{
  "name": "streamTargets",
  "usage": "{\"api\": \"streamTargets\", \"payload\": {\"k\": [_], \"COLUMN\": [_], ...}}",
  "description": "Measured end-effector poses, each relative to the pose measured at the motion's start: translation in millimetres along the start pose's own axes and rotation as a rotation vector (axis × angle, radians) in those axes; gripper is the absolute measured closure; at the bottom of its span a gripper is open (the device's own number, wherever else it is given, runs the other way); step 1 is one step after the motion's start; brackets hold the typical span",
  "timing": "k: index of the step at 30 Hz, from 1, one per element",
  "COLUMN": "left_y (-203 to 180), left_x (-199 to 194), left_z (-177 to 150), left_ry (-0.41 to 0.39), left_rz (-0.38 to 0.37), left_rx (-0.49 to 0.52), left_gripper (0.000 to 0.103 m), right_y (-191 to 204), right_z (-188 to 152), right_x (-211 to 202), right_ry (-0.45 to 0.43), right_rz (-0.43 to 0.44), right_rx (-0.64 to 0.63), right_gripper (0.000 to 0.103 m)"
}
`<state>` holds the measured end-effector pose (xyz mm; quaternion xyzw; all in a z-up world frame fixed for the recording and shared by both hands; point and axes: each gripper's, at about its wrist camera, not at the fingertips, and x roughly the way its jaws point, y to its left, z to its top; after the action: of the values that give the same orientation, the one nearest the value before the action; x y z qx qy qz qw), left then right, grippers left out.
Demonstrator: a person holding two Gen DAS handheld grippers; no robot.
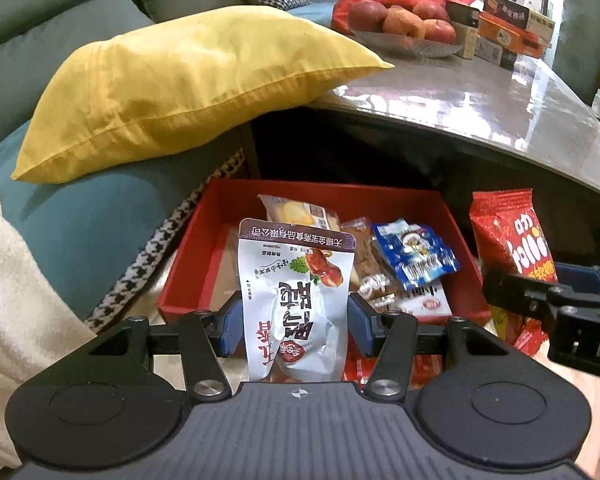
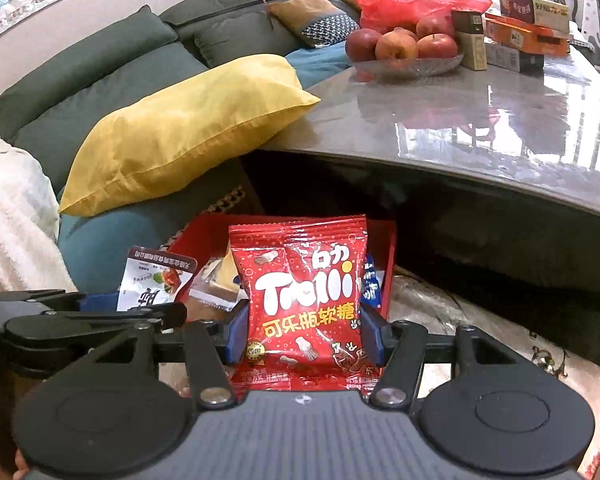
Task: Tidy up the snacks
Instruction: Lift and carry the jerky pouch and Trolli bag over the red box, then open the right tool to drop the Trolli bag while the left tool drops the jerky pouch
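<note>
Left claw: the left claw (image 1: 296, 320) is clamped on a silver-white foil snack pouch with a brown top band (image 1: 296, 300), its blue pads pressing the pouch's two side edges at about mid-height.
Silver pouch, place: held upright above the near rim of the red open cardboard box (image 1: 188, 264), which sits low beside the sofa and under the edge of the tabletop (image 1: 480, 100).
Silver pouch, handling: looks light and soft, with a lumpy fill low down; the foil seems slippery, so I would keep the hold on the flat side seams, not the bulge.
Silver pouch, writing: Chinese characters, upside down from here; a picture of a reddish glazed piece of meat; I cannot make out the brand.
Box contents: small wrapped snacks lie loose inside, among them a blue-and-white crinkly packet (image 1: 416, 256) and a clear-wrapped pale pastry (image 1: 296, 212).
Right claw: the right claw (image 2: 306, 332) is closed on a red glossy plastic candy bag (image 2: 306, 300), gripped by both side edges.
Red bag, place: held up in front of the box's right part.
Red bag, handling: thin crinkly film, light, probably soft candies inside; it will flex, so the edges are the sound hold.
Red bag, writing: "Trolli" in white, with yellow Chinese characters beneath.
</note>
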<state>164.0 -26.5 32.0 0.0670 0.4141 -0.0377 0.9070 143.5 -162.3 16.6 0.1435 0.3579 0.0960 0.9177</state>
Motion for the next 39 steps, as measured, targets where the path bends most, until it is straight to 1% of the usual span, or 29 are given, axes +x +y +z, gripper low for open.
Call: {"api": "streamTargets", "payload": {"k": [11,15,18,20,22,28,36,39], "left_y": [13.3,13.6,16.6,21.2,22.6,15.0,13.9,12.8], "left_x": [34.0,47.1,56.4,62.3,70.2,87.4,98.1,100.3], "left_z": [30.7,36.9,41.7,44.6,46.0,45.9,47.3,47.0], "left_ry": [0.006,0.02,0.027,0.034,0.05,0.08,0.091,0.089], "left_rz": [0.01,0.009,0.023,0.011,0.005,0.015,0.033,0.048], "left_rx": [-0.051,-0.057,-0.062,-0.08,-0.093,-0.069,-0.061,-0.052], "left_gripper": [0.041,0.041,0.041,0.041,0.041,0.041,0.04,0.033], "right_y": [-8.9,-11.4,-13.4,-13.0,-11.5,-6.8,-5.2,-4.1], "right_z": [27.9,32.5,34.4,34.5,35.1,34.8,33.1,32.1], "right_x": [41.7,54.5,63.5,69.1,75.6,93.9,111.8,116.9], "right_ry": [0.007,0.021,0.034,0.044,0.052,0.079,0.109,0.125], "right_rz": [-0.016,-0.024,-0.026,-0.024,-0.025,-0.028,-0.043,-0.042], "right_rx": [0.026,0.029,0.031,0.03,0.025,0.008,-0.005,-0.007], "right_gripper": [0.051,0.051,0.051,0.051,0.051,0.051,0.051,0.05]}}
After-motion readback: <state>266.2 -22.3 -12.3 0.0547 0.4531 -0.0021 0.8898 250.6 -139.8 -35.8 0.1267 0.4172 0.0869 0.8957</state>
